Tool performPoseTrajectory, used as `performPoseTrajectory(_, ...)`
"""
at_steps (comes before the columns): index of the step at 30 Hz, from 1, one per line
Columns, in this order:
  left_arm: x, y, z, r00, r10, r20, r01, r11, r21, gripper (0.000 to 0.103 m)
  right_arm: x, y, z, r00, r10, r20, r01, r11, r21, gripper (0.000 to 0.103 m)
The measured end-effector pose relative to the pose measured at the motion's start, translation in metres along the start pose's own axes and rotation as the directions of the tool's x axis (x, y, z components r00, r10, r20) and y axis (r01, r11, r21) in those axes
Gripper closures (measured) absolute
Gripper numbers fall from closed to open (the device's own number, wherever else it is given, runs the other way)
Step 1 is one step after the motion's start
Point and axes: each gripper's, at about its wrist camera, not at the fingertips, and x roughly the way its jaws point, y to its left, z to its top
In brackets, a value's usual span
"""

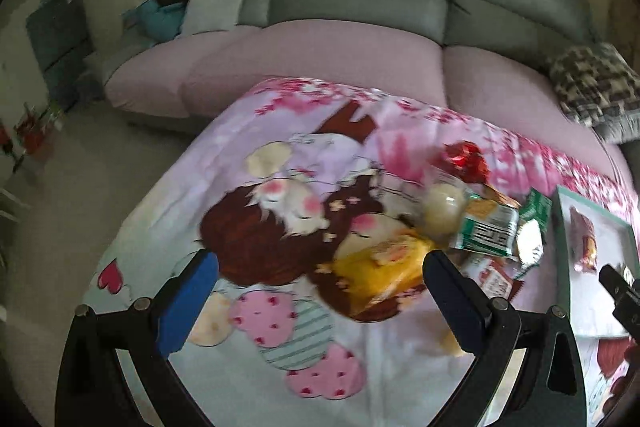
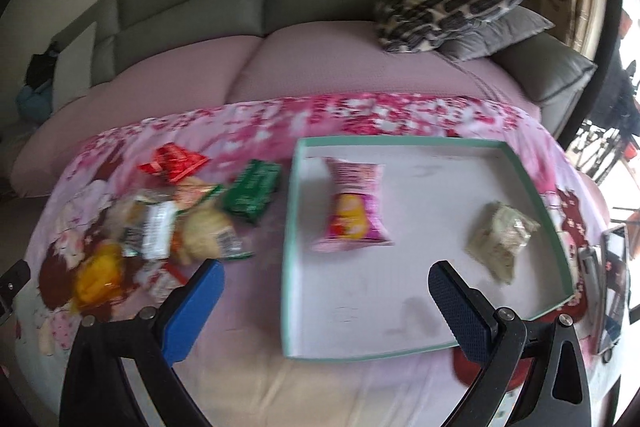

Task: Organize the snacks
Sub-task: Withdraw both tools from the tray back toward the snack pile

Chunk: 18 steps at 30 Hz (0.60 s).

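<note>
Two snack packets (image 2: 354, 205) in the tray (image 2: 400, 143); both grippers (image 2: 326, 277) empty.

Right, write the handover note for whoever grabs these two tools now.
Left tool: open, empty, over the cartoon-print cloth near the yellow plastic snack packet.
Right tool: open, empty, above the near edge of the shallow white tray with mint-green rim.
Done: a pink crisp bag and a pale beige packet lie in the tray.
Left: the loose pile beside the tray, including the red foil packet, dark green packet, the yellow packet and several blurred ones, needs moving into the tray.
</note>
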Motion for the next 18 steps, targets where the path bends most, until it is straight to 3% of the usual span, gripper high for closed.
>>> performPoseTrajectory(8,0.015,0.026,-0.004,0.999,0.004,-0.039,-0.006,0.999,-0.045,0.001,0.008,0.059,-0.012,0.993,0.110,-0.051,-0.113,0.991,-0.072,0.000)
performPoseTrajectory(18,0.061,-0.001,-0.021,0.983,-0.027,-0.182,0.035,0.999,0.038,0.001,0.038,0.104,-0.040,0.971,0.149,-0.187,-0.178,0.972,-0.152,0.000)
